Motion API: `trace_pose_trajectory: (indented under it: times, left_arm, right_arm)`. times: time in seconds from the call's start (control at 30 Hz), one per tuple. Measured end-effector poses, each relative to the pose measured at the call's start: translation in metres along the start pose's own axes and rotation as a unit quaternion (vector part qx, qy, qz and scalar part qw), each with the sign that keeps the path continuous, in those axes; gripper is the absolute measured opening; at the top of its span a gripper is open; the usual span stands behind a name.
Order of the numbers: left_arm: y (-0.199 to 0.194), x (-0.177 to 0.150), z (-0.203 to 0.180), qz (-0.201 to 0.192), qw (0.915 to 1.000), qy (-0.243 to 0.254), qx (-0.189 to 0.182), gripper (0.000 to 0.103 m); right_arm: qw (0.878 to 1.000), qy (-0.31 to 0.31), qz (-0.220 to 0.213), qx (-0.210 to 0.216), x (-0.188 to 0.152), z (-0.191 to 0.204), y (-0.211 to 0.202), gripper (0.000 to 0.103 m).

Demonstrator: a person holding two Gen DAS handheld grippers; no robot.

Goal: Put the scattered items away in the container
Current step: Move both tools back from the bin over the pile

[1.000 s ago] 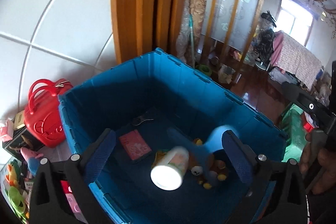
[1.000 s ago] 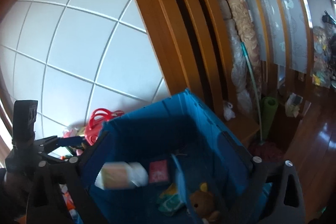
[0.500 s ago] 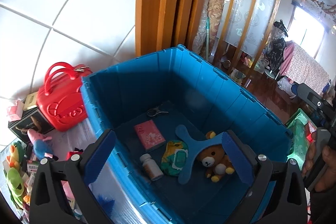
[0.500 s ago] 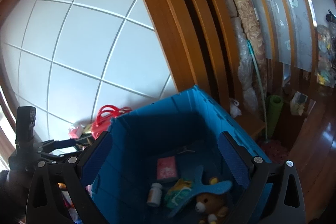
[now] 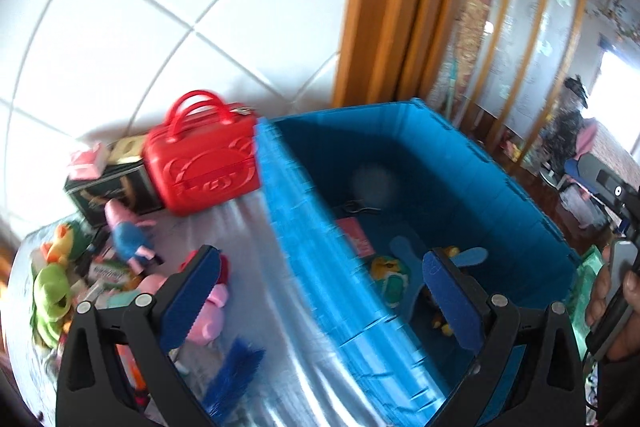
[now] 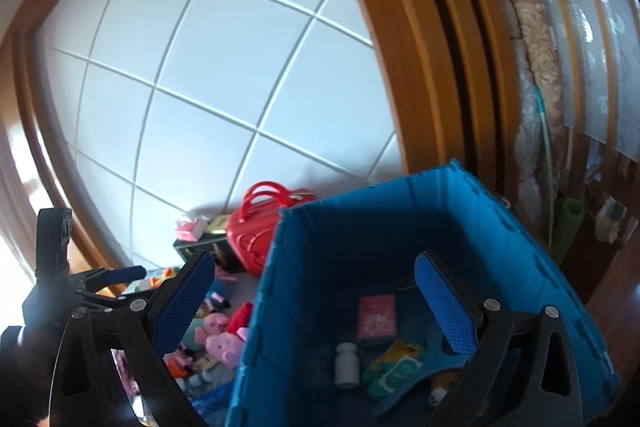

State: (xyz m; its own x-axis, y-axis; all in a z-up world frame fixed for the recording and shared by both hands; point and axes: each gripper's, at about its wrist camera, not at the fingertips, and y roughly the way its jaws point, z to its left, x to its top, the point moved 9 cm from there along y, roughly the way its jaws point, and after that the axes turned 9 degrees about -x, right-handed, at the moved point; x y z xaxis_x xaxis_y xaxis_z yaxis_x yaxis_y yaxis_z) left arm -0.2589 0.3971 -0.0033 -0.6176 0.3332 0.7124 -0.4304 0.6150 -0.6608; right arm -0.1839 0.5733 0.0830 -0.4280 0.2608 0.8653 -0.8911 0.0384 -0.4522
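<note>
The blue crate (image 5: 304,247) (image 6: 256,327) stands on a shiny silver-covered table. Inside lie a white pill bottle (image 6: 346,365), a red card box (image 6: 376,319) (image 5: 356,239), a green pouch (image 6: 394,367) (image 5: 390,275), a blue flat toy (image 5: 404,251) and a small brown bear (image 6: 440,387). Scattered toys lie left of the crate: a pink pig plush (image 5: 204,303) (image 6: 222,339), a blue-and-pink figure (image 5: 128,231) and green frog toys (image 5: 52,291). My left gripper (image 5: 320,303) hangs open and empty above the crate's left wall. My right gripper (image 6: 312,307) is open and empty over the crate.
A red hard case (image 5: 204,167) (image 6: 256,235) and a black tin (image 5: 108,187) sit against the white tiled wall behind the toys. A blue brush (image 5: 236,371) lies near the front. A person's hand (image 5: 616,291) holds the right gripper beside the crate. Wooden door frames rise behind.
One second ago the white bottle was falling from my open left gripper; it now lies in the crate. The left gripper has swung left toward the scattered toys.
</note>
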Motion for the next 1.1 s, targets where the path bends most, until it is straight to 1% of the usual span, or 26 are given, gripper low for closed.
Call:
trace_pose_trajectory:
  times: [0.1, 0.23, 0.43, 0.5, 0.63, 0.77, 0.9, 1.1]
  left_arm:
    - [-0.011, -0.016, 0.032, 0.001, 0.9996, -0.022, 0.016, 0.103]
    - [-0.021, -0.034, 0.074, 0.001, 0.9979, -0.058, 0.027, 0.103]
    - [-0.044, -0.057, 0.132, -0.004, 0.9951, -0.088, 0.044, 0.103]
    - [-0.054, -0.064, 0.151, -0.007, 0.9939, -0.093, 0.059, 0.103]
    - [-0.072, -0.085, 0.193, -0.004, 0.9904, -0.095, 0.101, 0.103]
    - [-0.094, -0.119, 0.24, 0.006, 0.9848, -0.117, 0.128, 0.103]
    - [-0.12, -0.163, 0.287, 0.02, 0.9768, -0.138, 0.163, 0.103]
    - [-0.155, -0.235, 0.353, 0.05, 0.9633, -0.175, 0.197, 0.103]
  right_arm:
    - [1.0, -0.011, 0.008, 0.016, -0.003, 0.024, 0.01, 0.102]
    - [0.998, -0.032, 0.026, 0.037, -0.011, 0.06, 0.027, 0.102]
    - [0.995, -0.062, 0.044, 0.063, -0.024, 0.123, 0.046, 0.102]
    - [0.993, -0.071, 0.05, 0.074, -0.029, 0.144, 0.051, 0.102]
    - [0.989, -0.093, 0.062, 0.097, -0.042, 0.193, 0.061, 0.102]
    - [0.983, -0.114, 0.078, 0.124, -0.06, 0.247, 0.071, 0.102]
    - [0.975, -0.136, 0.098, 0.149, -0.088, 0.299, 0.081, 0.102]
    - [0.956, -0.176, 0.143, 0.186, -0.148, 0.381, 0.095, 0.102]
